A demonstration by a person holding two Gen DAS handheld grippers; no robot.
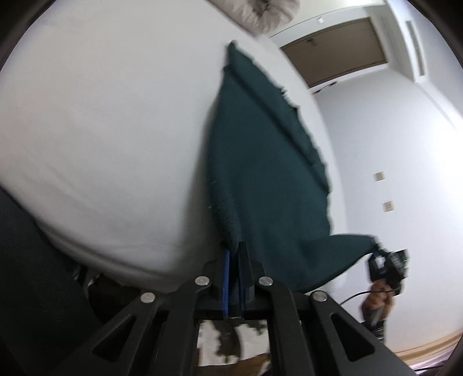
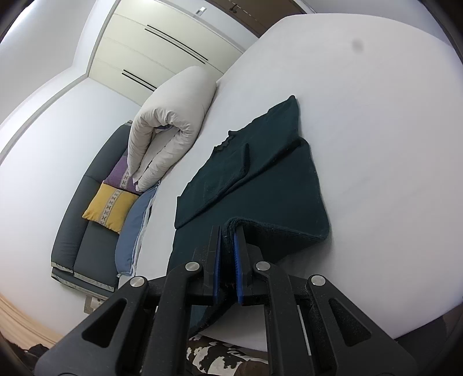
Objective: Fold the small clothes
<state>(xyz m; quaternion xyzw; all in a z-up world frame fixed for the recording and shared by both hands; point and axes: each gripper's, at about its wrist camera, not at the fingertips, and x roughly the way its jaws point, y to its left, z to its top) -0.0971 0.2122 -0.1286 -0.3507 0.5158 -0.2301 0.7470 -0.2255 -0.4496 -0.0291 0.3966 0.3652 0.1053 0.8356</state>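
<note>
Writing or labels we can read appear in neither view.

Through the left wrist camera, we see our left gripper with its fingers clamped on the near edge of the dark green garment, which stretches away from us across the white bed. Off to the right, our right gripper holds another corner of the same cloth, with the hand below it and a cable trailing off. Behind stand a pale wall with two small wall plates, a brown door, and a folded duvet at the bed's far end. This view is somewhat blurred.

Through the right wrist camera, our right gripper has its fingers pinched shut on a folded edge of the garment, which lies mostly flat on the bed, one layer doubled over another. The pale duvet rests at the bed's left edge. Beyond it we see a dark grey sofa carrying a yellow cushion, a purple cushion and a blue pillow. White wardrobe doors with dark handle strips fill the back wall.
</note>
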